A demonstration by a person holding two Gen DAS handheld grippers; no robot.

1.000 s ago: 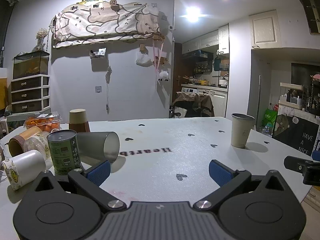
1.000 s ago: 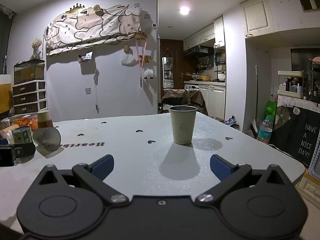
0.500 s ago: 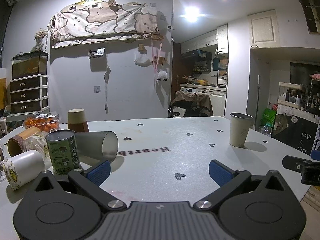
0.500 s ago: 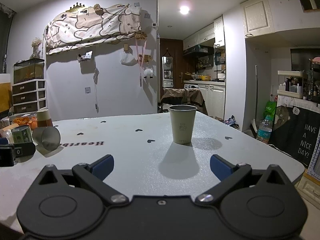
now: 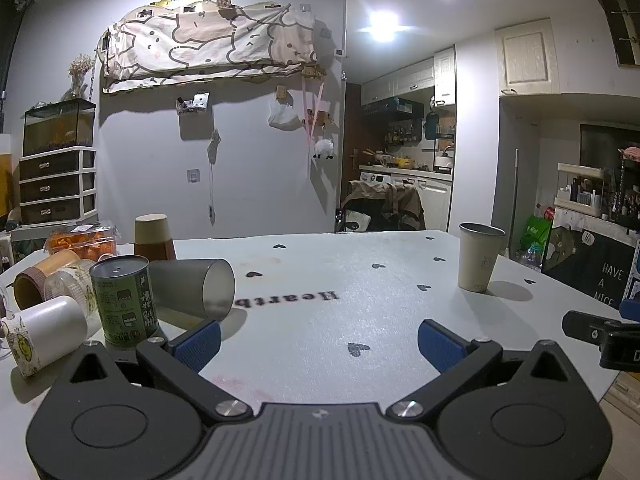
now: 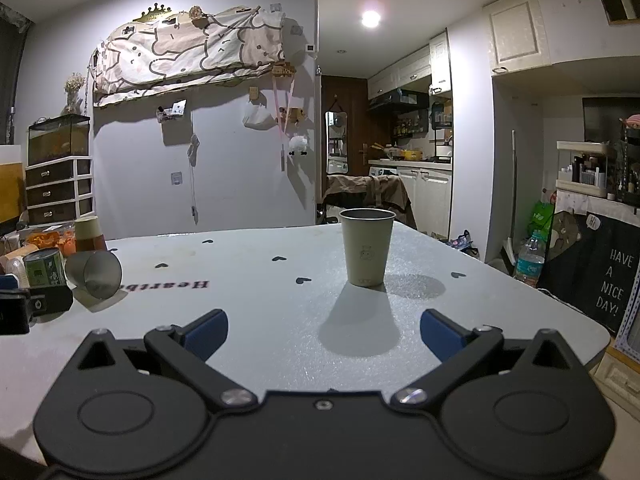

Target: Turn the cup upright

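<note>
A grey cup (image 5: pixel 192 288) lies on its side on the white table (image 5: pixel 320 312), its mouth facing right, just beyond my left gripper's left finger. It also shows in the right wrist view (image 6: pixel 94 274) at far left. A beige cup (image 6: pixel 366 252) stands upright on the table ahead of my right gripper; it also shows in the left wrist view (image 5: pixel 478 256) at right. My left gripper (image 5: pixel 318 342) is open and empty. My right gripper (image 6: pixel 324 332) is open and empty, with the beige cup a short way ahead.
A green can (image 5: pixel 124 300), a white roll (image 5: pixel 44 334), tape rolls (image 5: pixel 38 280), a brown cup upside down (image 5: pixel 152 236) and an orange snack pack (image 5: pixel 82 240) crowd the table's left side. The table's right edge (image 6: pixel 580 316) drops to the floor.
The left gripper's view has shifted slightly; the lying grey cup sits a little further left in it. The right gripper has not visibly moved.
</note>
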